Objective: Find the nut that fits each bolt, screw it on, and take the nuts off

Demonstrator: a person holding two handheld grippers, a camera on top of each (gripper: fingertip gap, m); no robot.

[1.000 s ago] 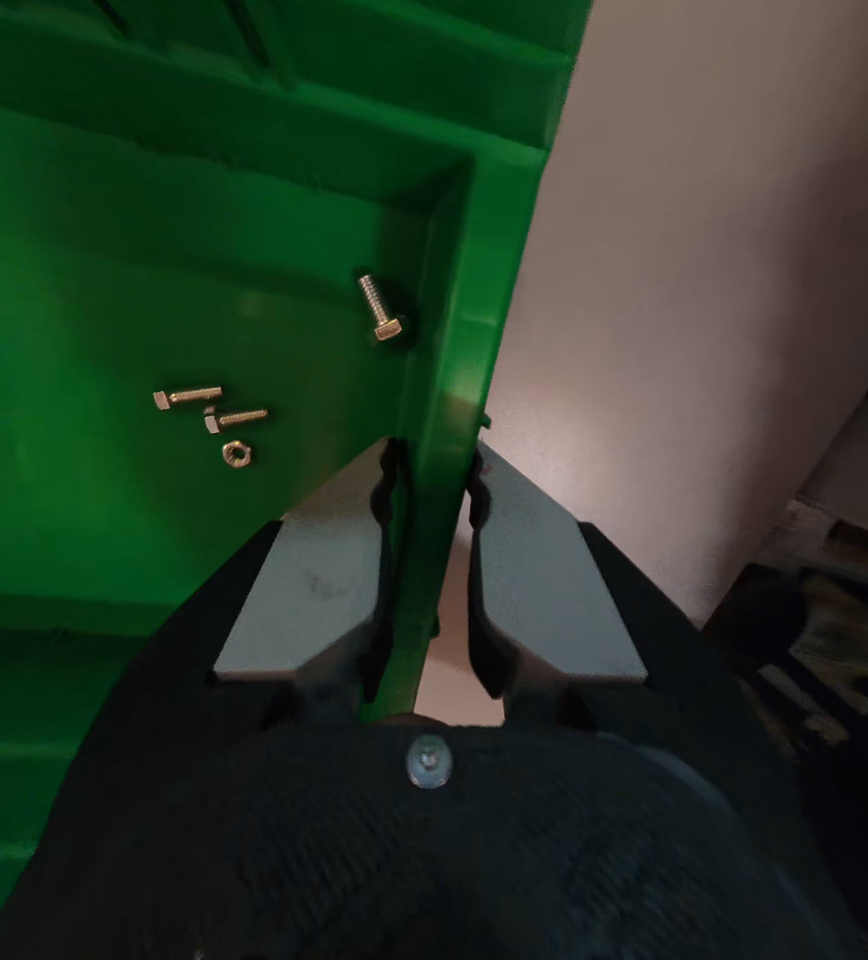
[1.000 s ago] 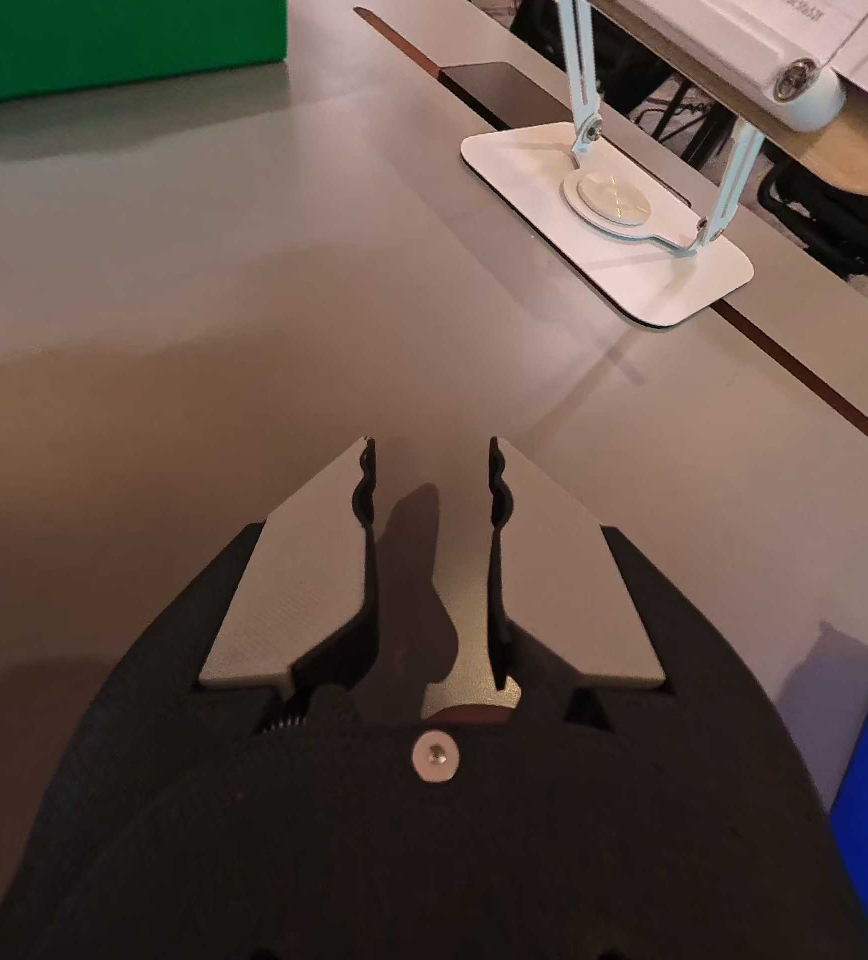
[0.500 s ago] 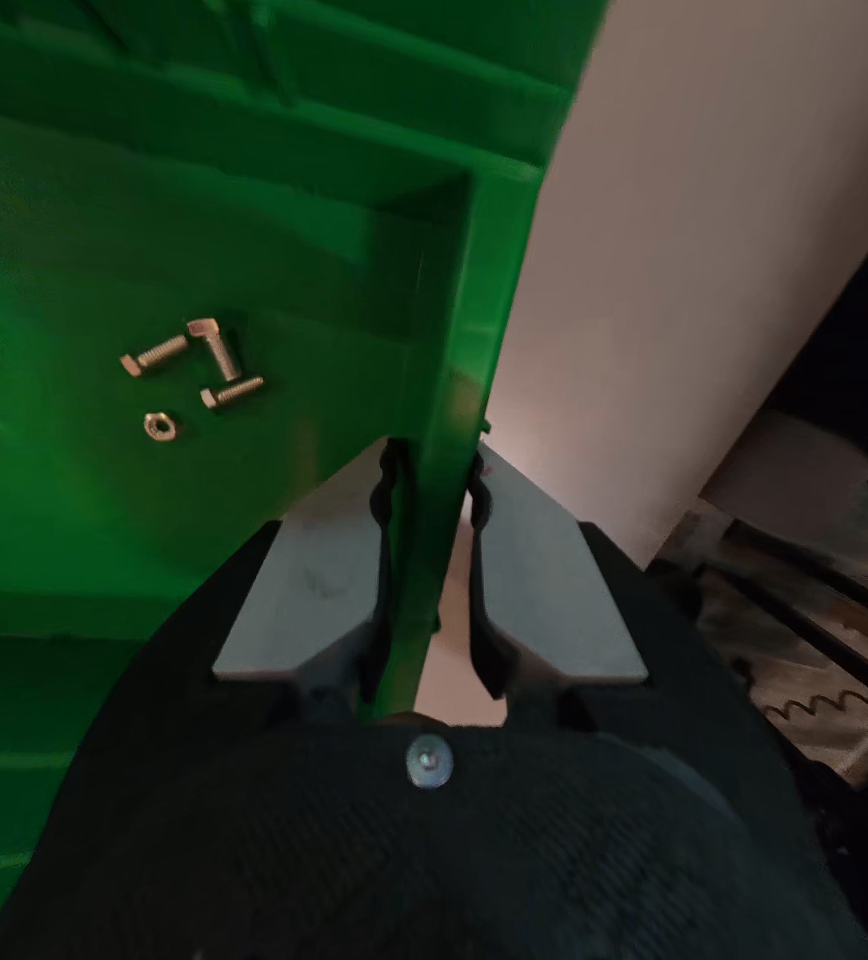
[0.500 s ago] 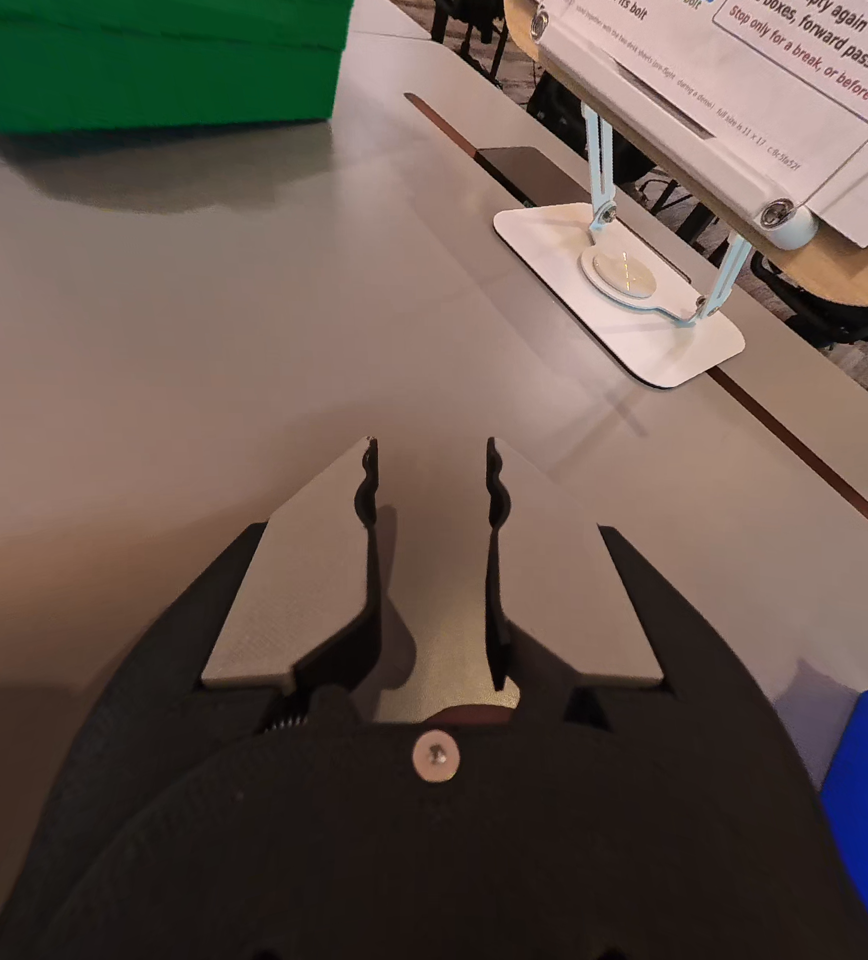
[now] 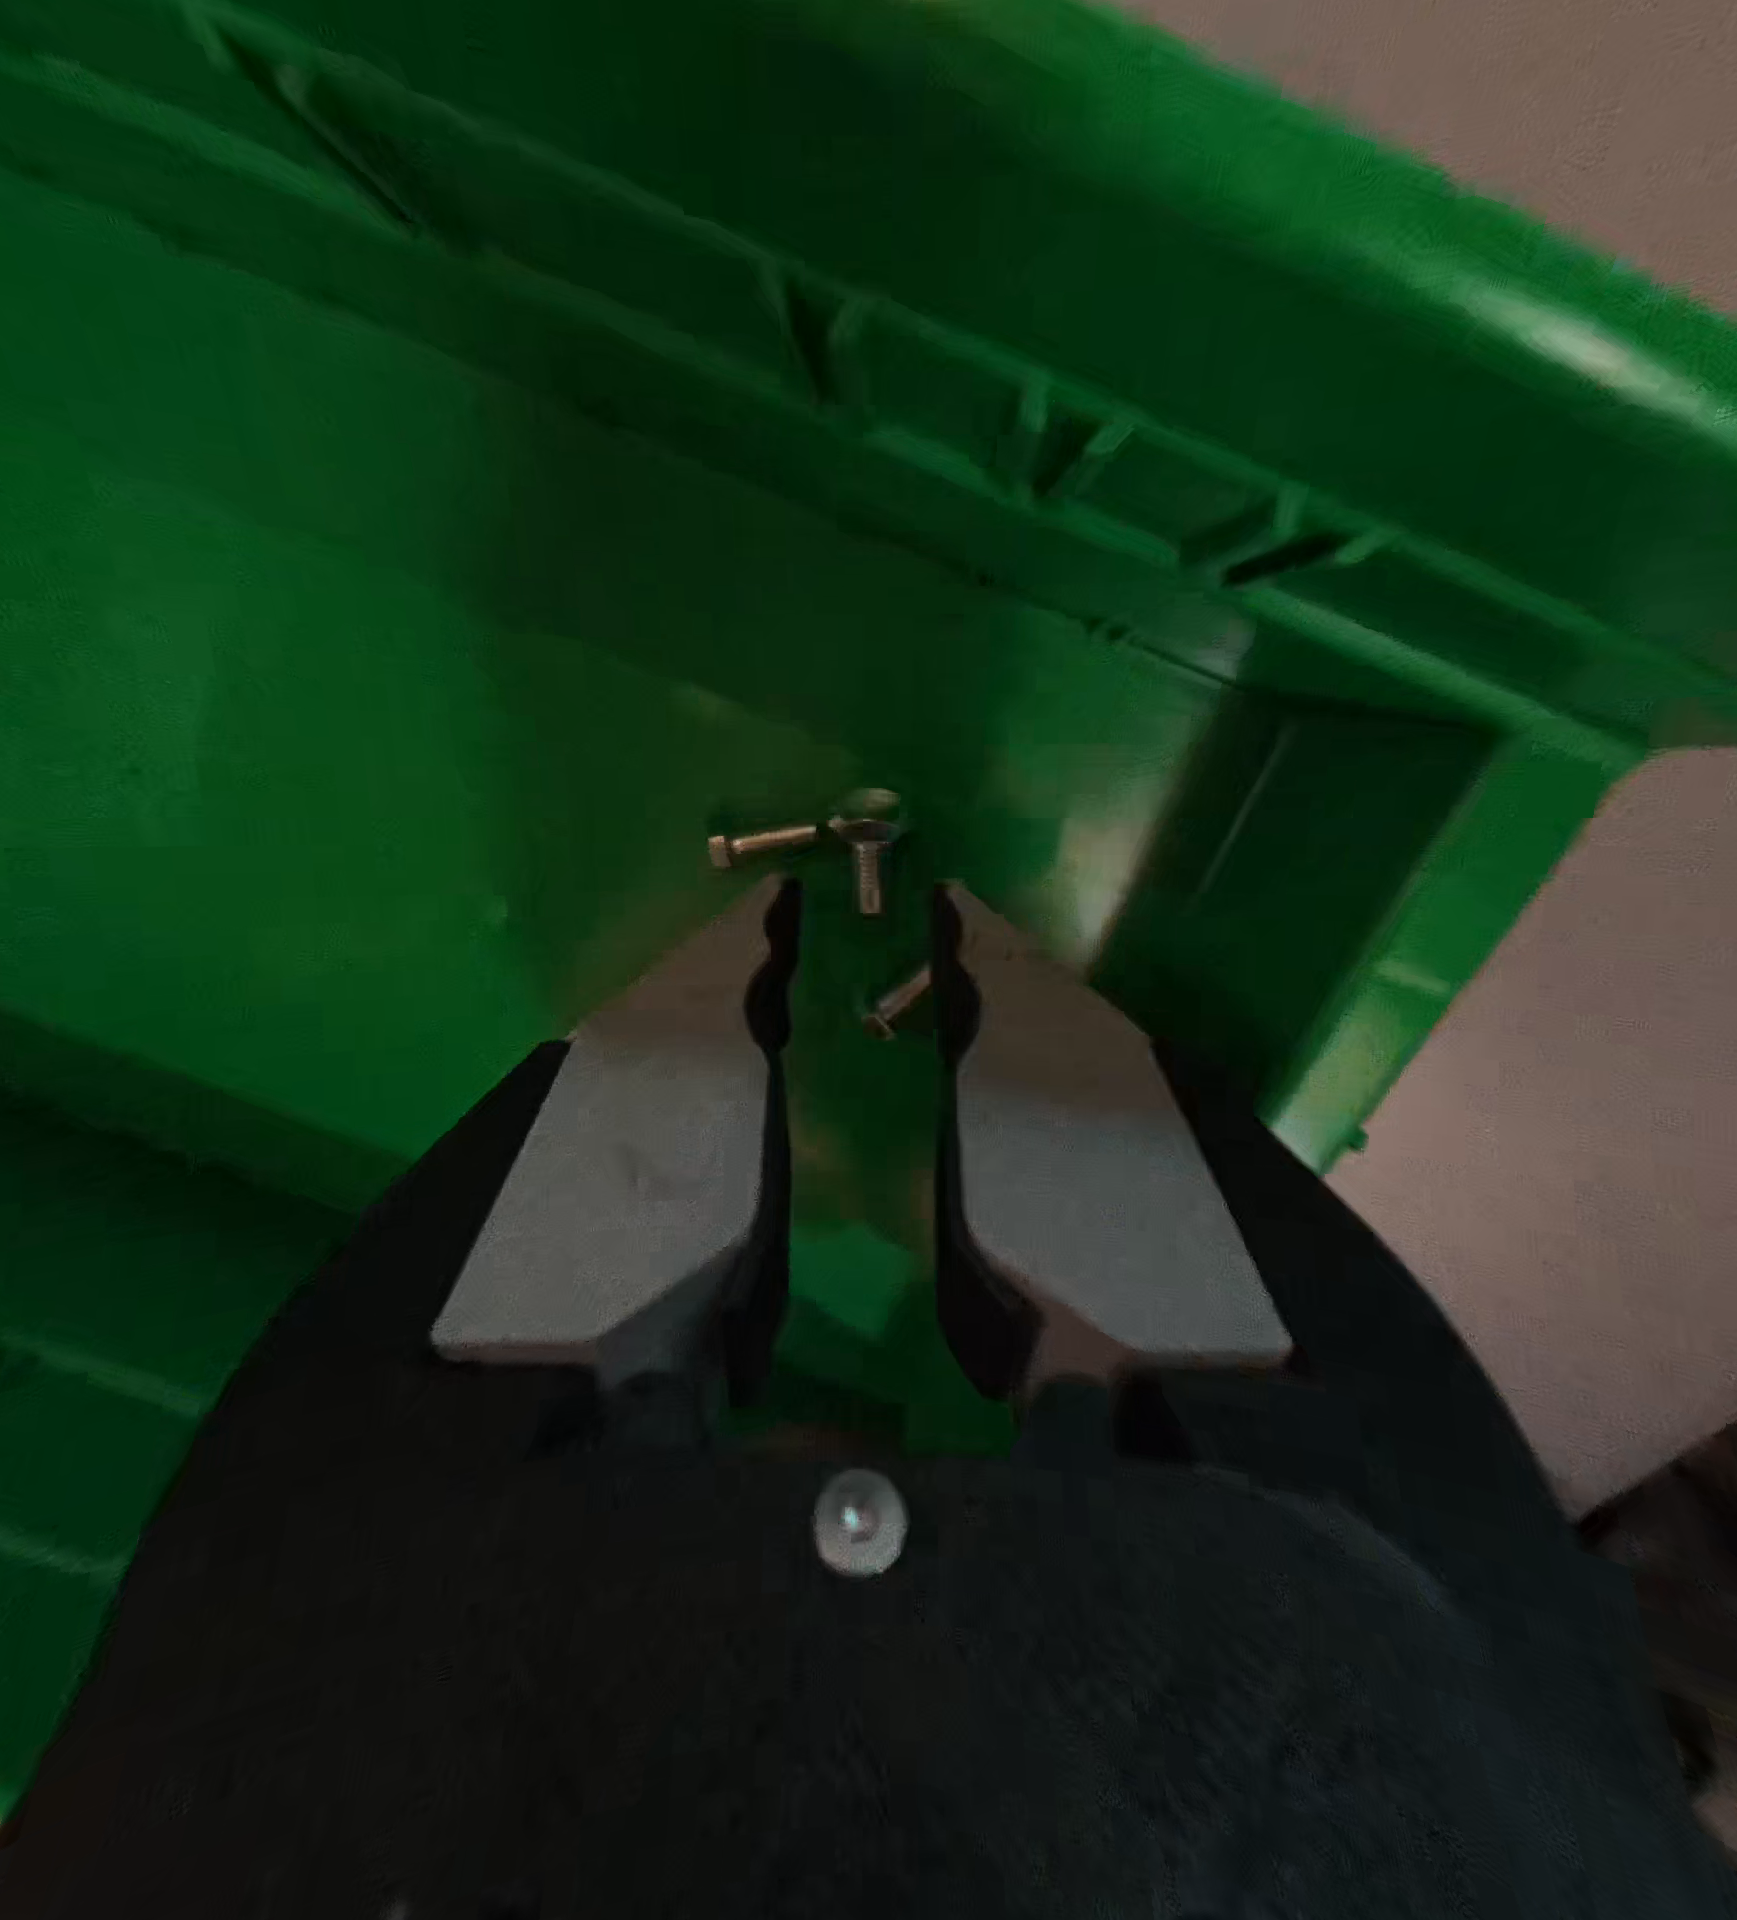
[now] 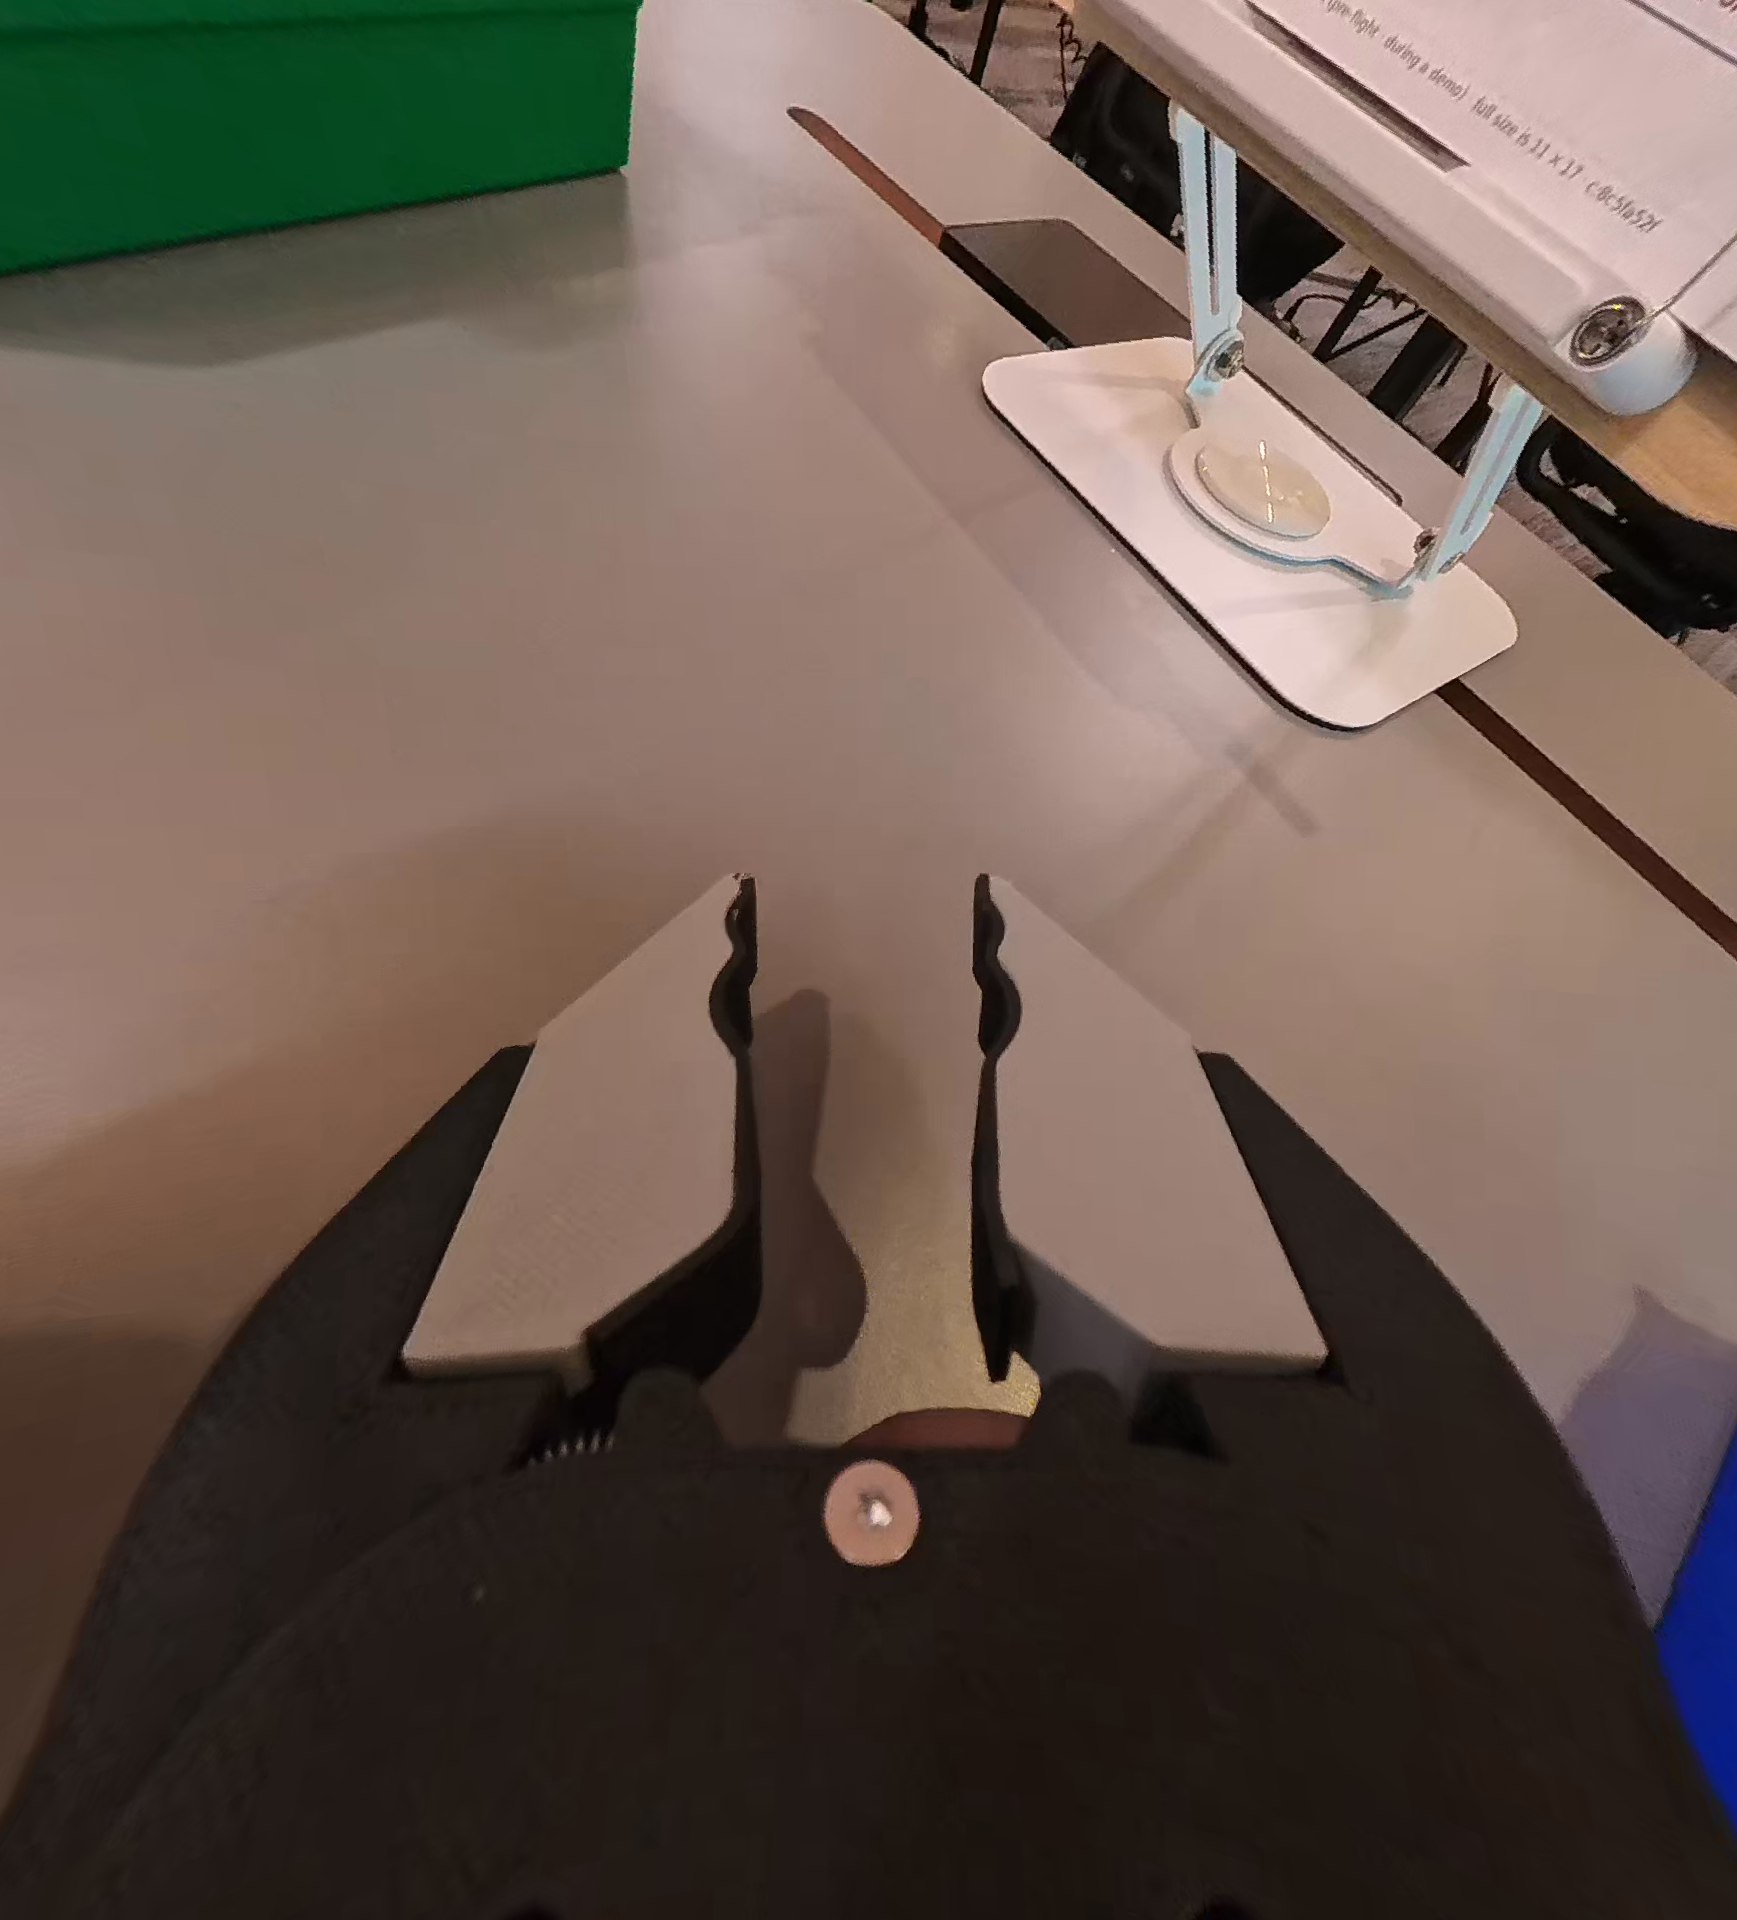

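Left gripper [image 5: 862, 951] has let go of green bin [image 5: 428, 675] wall, fingers now apart above bolts [image 5: 866, 868] on bin floor. Bolts small, stiff, roll-prone; grip shank. Right gripper [image 6: 864, 935] fingers apart, empty, over tabletop [image 6: 428, 623].

1. The green bin [image 5: 428, 675] looked like moulded plastic, faintly glossy.
2. The bolts [image 5: 869, 868] were dull yellowish metal.
3. The worktop [image 6: 428, 623] was smooth, matt grey.
4. The stand base [image 6: 1363, 644] was smooth white.
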